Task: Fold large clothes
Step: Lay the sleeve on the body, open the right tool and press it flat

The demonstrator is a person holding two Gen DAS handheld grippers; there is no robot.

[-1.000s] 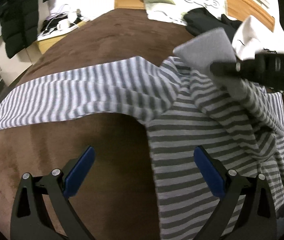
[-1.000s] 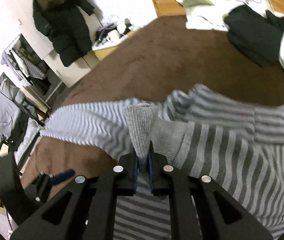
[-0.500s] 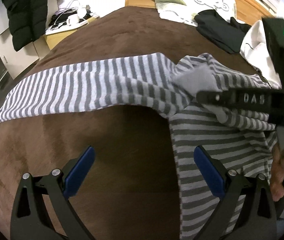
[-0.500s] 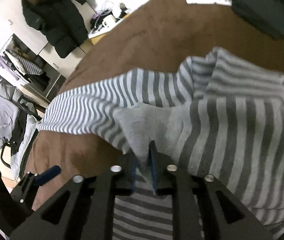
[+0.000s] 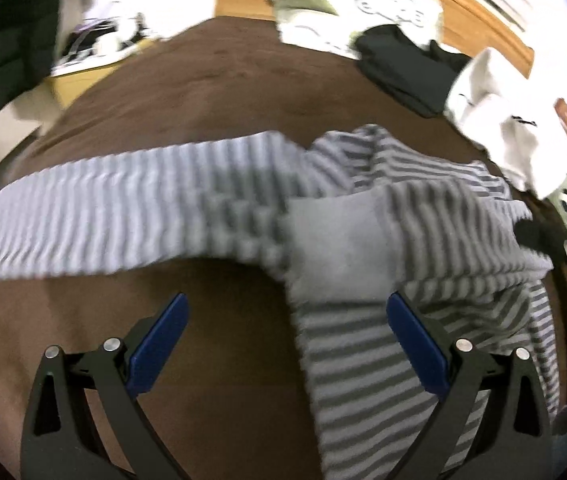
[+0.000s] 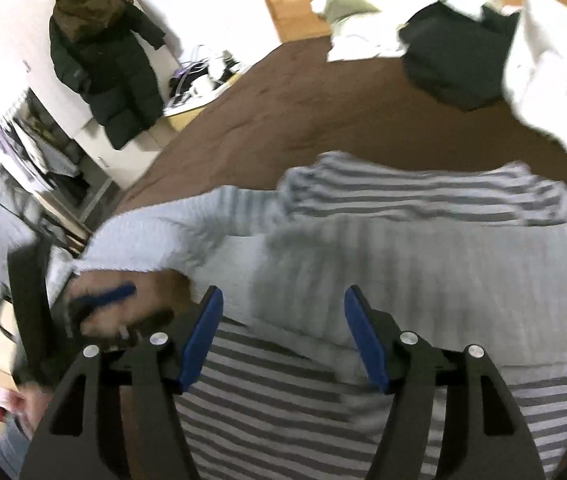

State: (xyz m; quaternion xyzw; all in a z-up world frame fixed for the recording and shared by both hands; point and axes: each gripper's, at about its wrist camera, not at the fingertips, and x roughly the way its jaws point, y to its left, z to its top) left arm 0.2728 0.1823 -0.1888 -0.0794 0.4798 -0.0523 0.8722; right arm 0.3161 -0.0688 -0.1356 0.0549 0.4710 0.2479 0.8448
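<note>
1. My left fingers stand spread wide with nothing between the two blue pads; one pad hovers over bare brown cover, the other over the edge of the striped cloth.
2. My right fingers are opening; their two blue pads stand apart above the cloth and no longer press on it.
3. The one thing I am folding, a large grey-and-white striped knit top, lies on the brown fleece-covered bed, its body running towards me on the right side of the left view.
4. One long striped sleeve stretches flat to the left across the brown cover.
5. One plain grey cuff lies folded over onto the body, just beyond my left fingers; in the right view that pale fold sits directly ahead of the opening pads.
6. At the far end of the bed I count three other garments: one white printed cloth, one black garment touching it, and one white garment with an orange patch beside the black one.
7. One black puffer coat hangs on the white wall beyond the bed.
8. Motion blur smears much of both views, so finer detail I cannot tell.
</note>
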